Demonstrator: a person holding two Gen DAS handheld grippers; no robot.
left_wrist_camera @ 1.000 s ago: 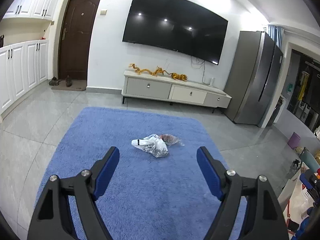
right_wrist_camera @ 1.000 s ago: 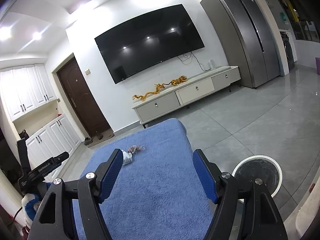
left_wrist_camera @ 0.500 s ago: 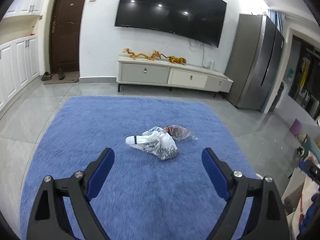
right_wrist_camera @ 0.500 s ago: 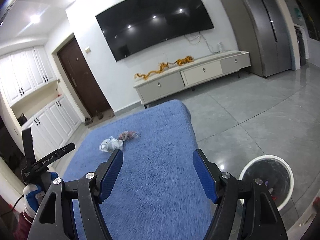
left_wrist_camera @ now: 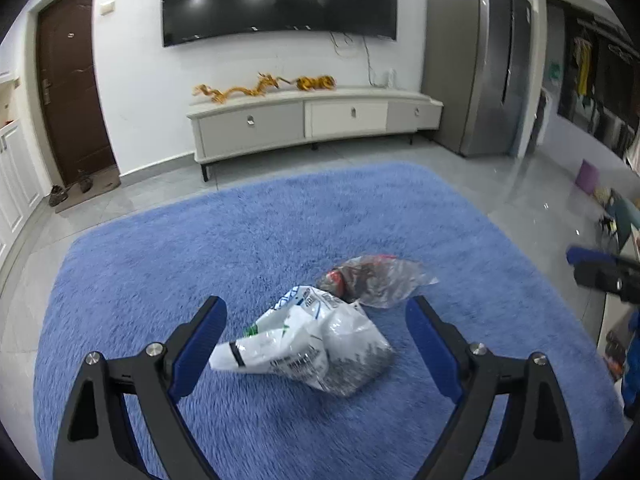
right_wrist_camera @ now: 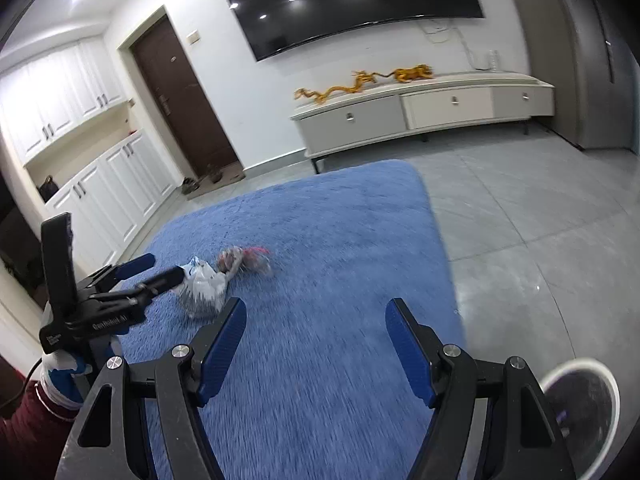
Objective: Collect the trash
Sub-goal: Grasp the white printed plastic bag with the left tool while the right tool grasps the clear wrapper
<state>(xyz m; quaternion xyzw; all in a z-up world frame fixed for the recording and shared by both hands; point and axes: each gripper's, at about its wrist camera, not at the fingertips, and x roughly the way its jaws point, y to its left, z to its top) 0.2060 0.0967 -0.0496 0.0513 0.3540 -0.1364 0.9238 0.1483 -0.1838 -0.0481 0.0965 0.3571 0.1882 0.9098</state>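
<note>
Blue rug (left_wrist_camera: pixel 280 240), wrappers (left_wrist_camera: pixel 320 344) mid-field

My left gripper (left_wrist_camera: pixel 314 344), a black two-finger frame with blue pads (left_wrist_camera: pixel 198 340), points downward at a slant with its jaws spread wide; they have just been opening, and the pads press on nothing. From the right wrist view I see the same left gripper (right_wrist_camera: pixel 162 268) from the side, carried by a hand in a white-and-blue glove (right_wrist_camera: pixel 66 372) with a dark red sleeve (right_wrist_camera: pixel 28 432) behind it. My right gripper (right_wrist_camera: pixel 316 344), also black with blue pads (right_wrist_camera: pixel 410 350), tilts downward with its jaws parted and nothing between them. Its tip shows at the right edge of the left wrist view (left_wrist_camera: pixel 600 270).
</note>
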